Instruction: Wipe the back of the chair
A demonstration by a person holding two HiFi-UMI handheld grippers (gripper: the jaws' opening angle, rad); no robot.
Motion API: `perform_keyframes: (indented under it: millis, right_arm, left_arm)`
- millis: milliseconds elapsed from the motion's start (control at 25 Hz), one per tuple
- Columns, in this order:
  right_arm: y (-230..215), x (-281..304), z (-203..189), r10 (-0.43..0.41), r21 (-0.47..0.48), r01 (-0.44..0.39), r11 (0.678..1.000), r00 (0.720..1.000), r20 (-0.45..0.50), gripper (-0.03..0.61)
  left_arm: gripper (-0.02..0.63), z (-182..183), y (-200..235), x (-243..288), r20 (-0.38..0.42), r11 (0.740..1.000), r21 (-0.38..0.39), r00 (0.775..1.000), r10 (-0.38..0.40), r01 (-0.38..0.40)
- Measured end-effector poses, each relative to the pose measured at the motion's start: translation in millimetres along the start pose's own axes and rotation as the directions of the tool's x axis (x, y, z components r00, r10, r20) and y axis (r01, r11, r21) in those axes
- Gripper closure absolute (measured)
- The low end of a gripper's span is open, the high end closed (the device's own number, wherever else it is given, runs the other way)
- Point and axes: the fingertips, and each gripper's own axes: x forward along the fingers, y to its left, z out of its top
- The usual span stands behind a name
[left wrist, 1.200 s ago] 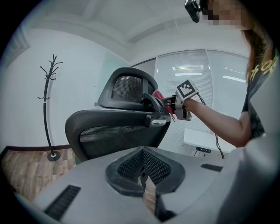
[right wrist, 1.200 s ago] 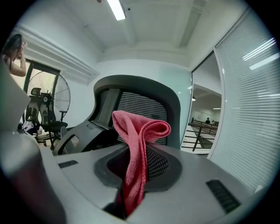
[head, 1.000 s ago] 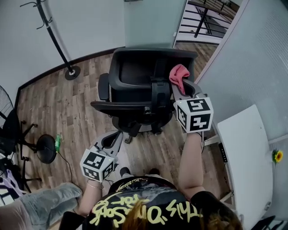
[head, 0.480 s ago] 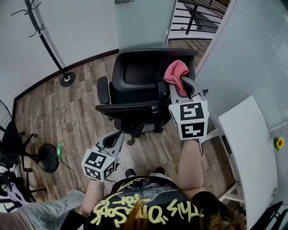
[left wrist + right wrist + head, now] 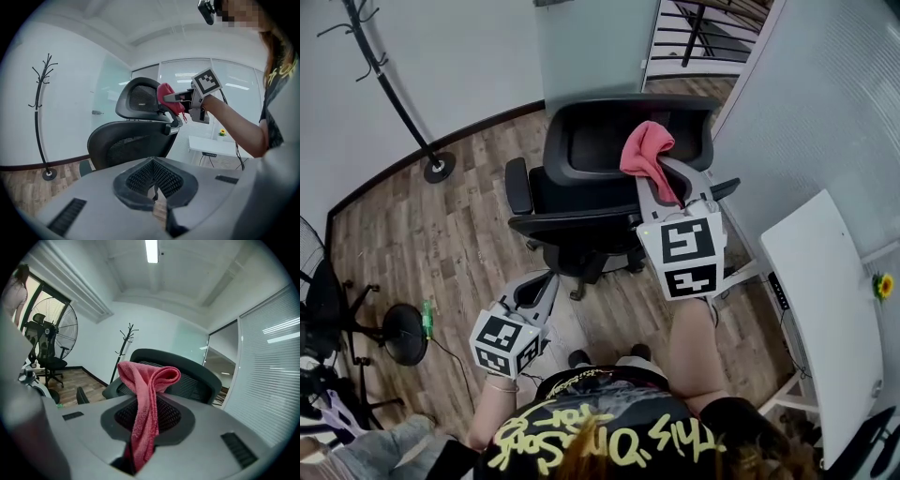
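Right gripper (image 5: 664,184): upper centre of the head view, held up high at your arm's reach. Your right gripper's own view shows the jaws clamped on a pink terry cloth (image 5: 145,399). The cloth rises out of the jaws, folds over at the top and hangs back down in a loop.

Black mesh office chair (image 5: 581,202): centre of the head view, on the wood-plank floor (image 5: 422,244), its back turned towards you. The cloth sits at the curved black headrest (image 5: 591,141), at the upper part of the chair. In the left gripper view the pink bundle is at the rear face of that headrest, above the mesh backrest. Whether it presses on the surface or is just beside it, you cannot tell from these views.

Left gripper (image 5: 536,286): lower left of centre in the head view, low, well apart from the chair's back and pointing towards its base. Its own view shows the jaws drawn together with only a thin slit between them and nothing gripped.

Surroundings: a black coat stand (image 5: 394,84) at upper left by the white wall. A white desk (image 5: 820,319) on the right edge, with a small yellow flower (image 5: 885,286) at its far end. A large standing fan (image 5: 56,333) at the left of the right gripper view.
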Motion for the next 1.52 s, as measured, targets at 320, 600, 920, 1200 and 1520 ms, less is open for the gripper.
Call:
perform_keyframes:
  millis: [320, 600, 920, 1200, 1520]
  right_arm:
    - [26, 4, 8, -0.007, -0.028, 0.008, 1.000, 1.000, 0.019, 0.515]
    - [54, 13, 11, 0.054, -0.041, -0.053, 0.998, 0.998, 0.025, 0.514]
    - [87, 33, 12, 0.148, -0.049, -0.149, 0.988, 0.989, -0.023, 0.514]
    - [110, 50, 9, 0.222, -0.065, -0.229, 0.971, 0.969, -0.107, 0.514]
    - [149, 59, 28, 0.368, 0.012, -0.367, 0.930, 0.930, -0.018, 0.514]
  left_arm:
    - [0.620, -1, 10, -13, 0.010, 1.000, -0.010, 1.000, 0.016, -0.016]
    - [0.621, -3, 15, -18, 0.013, 1.000, -0.013, 1.000, 0.025, -0.025]
    - [0.621, -5, 22, -30, 0.015, 0.999, -0.018, 0.999, 0.044, -0.044]
    - [0.621, -12, 30, -44, 0.016, 0.996, -0.038, 0.997, 0.079, -0.079]
    - [0.621, -22, 44, -63, 0.011, 0.989, -0.068, 0.991, 0.133, -0.132]
